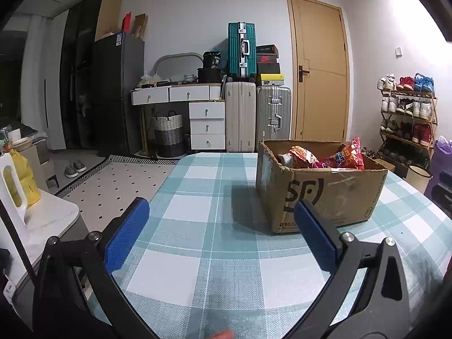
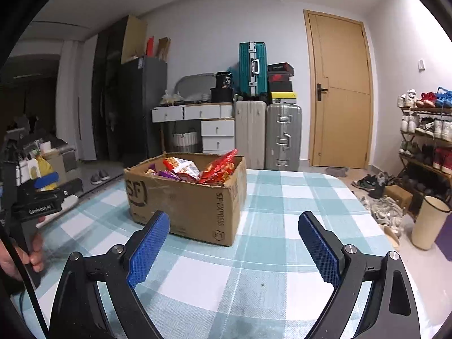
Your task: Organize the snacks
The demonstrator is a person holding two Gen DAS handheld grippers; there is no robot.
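A brown cardboard box (image 1: 325, 195) printed "SF" stands on the checked tablecloth (image 1: 197, 197), filled with red, orange and purple snack bags (image 1: 333, 155). My left gripper (image 1: 221, 212) hovers open just left of the box's near corner, nothing between its blue pads. In the right wrist view the same box (image 2: 192, 197) with its snack bags (image 2: 203, 169) sits ahead and to the left. My right gripper (image 2: 234, 223) stands open over the cloth, its left pad in front of the box's near side. A hand holds the left gripper (image 2: 42, 186) at the far left.
A white chair (image 1: 34, 220) with a yellow bag (image 1: 25, 180) stands left of the table. Suitcases (image 1: 254, 118), a drawer desk (image 1: 183, 96), a dark fridge (image 1: 118, 90), a door (image 1: 319, 67) and a shoe rack (image 1: 406, 113) line the far wall. A cream bin (image 2: 429, 223) stands on the right floor.
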